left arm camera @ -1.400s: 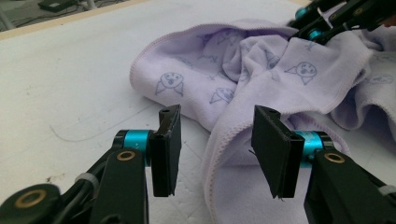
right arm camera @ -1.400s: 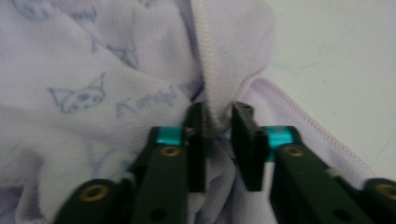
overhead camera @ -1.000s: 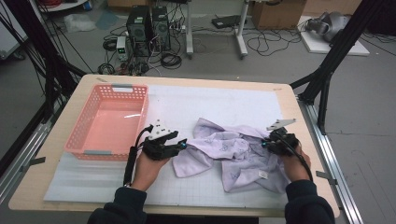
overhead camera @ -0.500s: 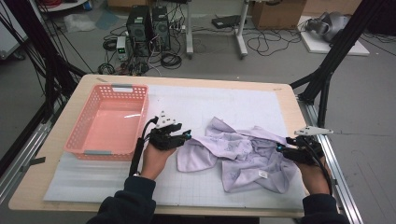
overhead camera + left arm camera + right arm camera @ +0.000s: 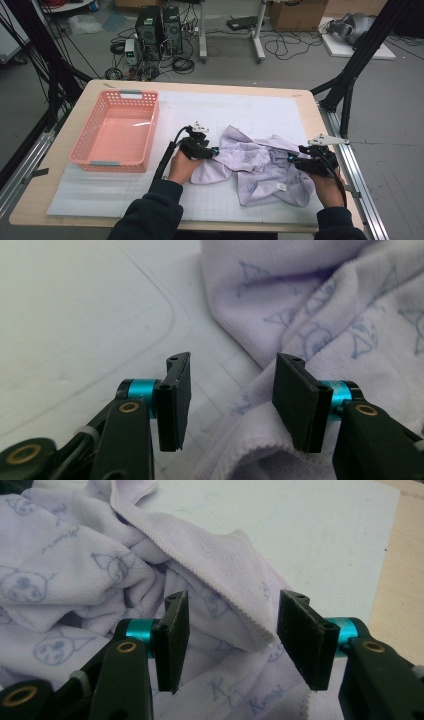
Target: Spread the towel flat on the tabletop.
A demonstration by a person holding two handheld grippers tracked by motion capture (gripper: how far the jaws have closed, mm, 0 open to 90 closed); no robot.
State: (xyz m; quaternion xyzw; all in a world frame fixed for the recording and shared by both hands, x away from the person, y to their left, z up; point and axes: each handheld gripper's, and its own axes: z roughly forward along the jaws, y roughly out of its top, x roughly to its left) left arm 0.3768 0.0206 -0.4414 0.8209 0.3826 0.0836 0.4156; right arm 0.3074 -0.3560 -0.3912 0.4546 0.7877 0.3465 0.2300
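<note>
A crumpled lilac towel [image 5: 262, 167] with faint blue cartoon prints lies on the white mat [image 5: 240, 112] that covers the bench [image 5: 310, 107], a little right of the middle, bunched into folds with a small white label showing near its front edge. The left claw [image 5: 216, 151] sits at the towel's left edge, low over the mat; in the left gripper view its jaws stand apart, one over bare mat and the other over the cloth, with the hemmed border [image 5: 260, 440] lying between and below them, and the pads press on nothing. The right claw [image 5: 291, 158] is at the towel's right side, pointing in towards the middle of the cloth; its jaws have just been opening and now stand apart, and in the right gripper view a raised fold of the towel [image 5: 225, 575] runs down into the gap between them without either pad pinching it. Beyond that fold the mat shows, and the bare wood of the bench [image 5: 405, 570] at the far right of that view. A pink basket [image 5: 117, 132] stands on the left part of the bench, well apart from the towel, its long side running away from the person. The person's dark sleeves come in from the near edge, one hand behind each claw, with a black cable [image 5: 167, 157] looping back from the left one
</note>
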